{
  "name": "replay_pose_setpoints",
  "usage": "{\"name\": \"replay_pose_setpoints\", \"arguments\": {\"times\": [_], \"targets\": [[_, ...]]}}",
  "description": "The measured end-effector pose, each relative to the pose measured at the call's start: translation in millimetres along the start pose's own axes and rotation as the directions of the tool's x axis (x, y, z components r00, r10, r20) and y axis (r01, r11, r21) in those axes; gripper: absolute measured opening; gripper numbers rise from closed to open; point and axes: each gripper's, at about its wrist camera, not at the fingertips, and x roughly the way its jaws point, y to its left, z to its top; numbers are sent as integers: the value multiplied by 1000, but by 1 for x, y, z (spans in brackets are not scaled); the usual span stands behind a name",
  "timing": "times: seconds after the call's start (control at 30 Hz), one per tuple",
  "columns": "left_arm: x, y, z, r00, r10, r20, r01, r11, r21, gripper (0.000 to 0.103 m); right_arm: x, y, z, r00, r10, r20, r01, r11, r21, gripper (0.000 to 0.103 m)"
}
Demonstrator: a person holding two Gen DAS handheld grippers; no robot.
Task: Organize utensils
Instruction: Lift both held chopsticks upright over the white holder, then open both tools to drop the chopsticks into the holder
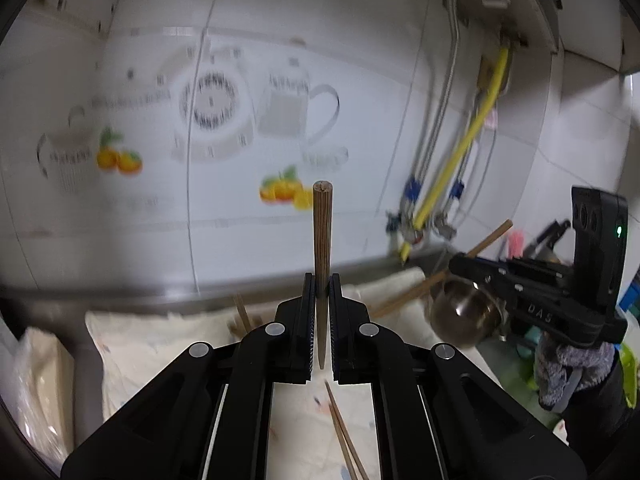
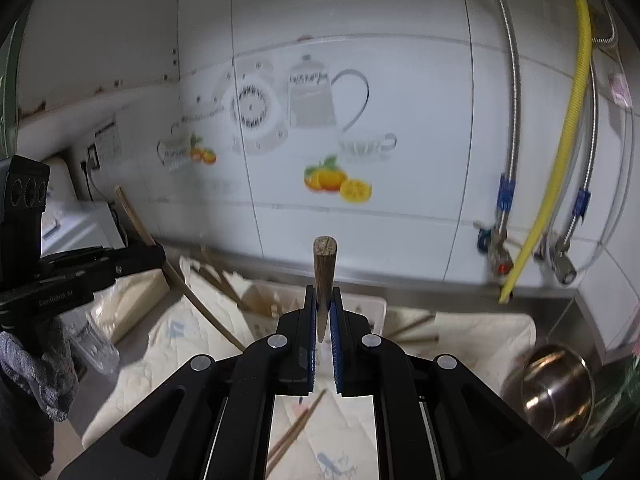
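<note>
Chopsticks (image 1: 322, 240) clamped; steel bowl (image 2: 556, 388) nearby

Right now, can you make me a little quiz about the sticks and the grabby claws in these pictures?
1. True or false: the left gripper is shut on a chopstick.
2. What does the right gripper hold? A) a spoon B) a chopstick C) nothing
3. Fill in: the shiny thing right of the cloth is a metal ____.

Key
1. True. The chopstick stands pinched between the fingers, blunt end away from the camera.
2. B. It is clamped the same way. More chopsticks lie loose on the cloth.
3. Bowl. It looks empty, though its bottom is dim.
</note>
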Motion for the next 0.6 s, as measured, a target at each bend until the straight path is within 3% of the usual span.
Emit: {"name": "replay_pose_setpoints", "arguments": {"times": [0.2, 0.6], "targets": [[2, 6, 31, 997, 59, 57, -60, 998, 11, 5, 7, -9, 21, 999, -41, 14, 41, 999, 6, 6], [58, 38, 21, 993, 113, -16, -113, 992, -54, 5, 42, -33, 11, 994, -104, -33, 105, 994, 27, 6]]}}
